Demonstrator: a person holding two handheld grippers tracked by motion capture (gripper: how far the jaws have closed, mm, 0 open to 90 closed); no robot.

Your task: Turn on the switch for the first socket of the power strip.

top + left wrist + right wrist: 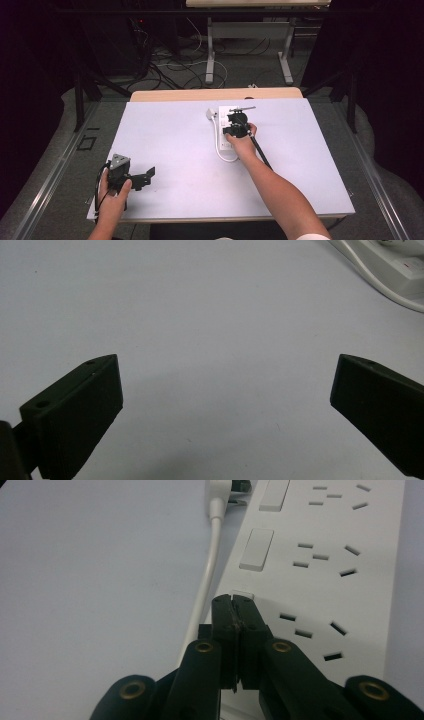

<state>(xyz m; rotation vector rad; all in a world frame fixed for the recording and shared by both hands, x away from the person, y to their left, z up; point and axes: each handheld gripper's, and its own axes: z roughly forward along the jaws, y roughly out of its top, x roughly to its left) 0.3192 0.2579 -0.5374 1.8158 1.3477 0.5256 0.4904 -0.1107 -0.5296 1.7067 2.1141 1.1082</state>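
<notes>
From the high view, the left gripper rests near the front left corner of the white table, while the right gripper sits over a white power strip toward the far middle. The left gripper view has its jaws spread wide over bare tabletop, the power strip well off. In the right gripper view, the jaws are pressed together, tips against a switch on the power strip, beside its cable.

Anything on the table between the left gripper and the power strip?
Nothing: in the high view, bare white table separates the left gripper from the power strip and its cord.
</notes>
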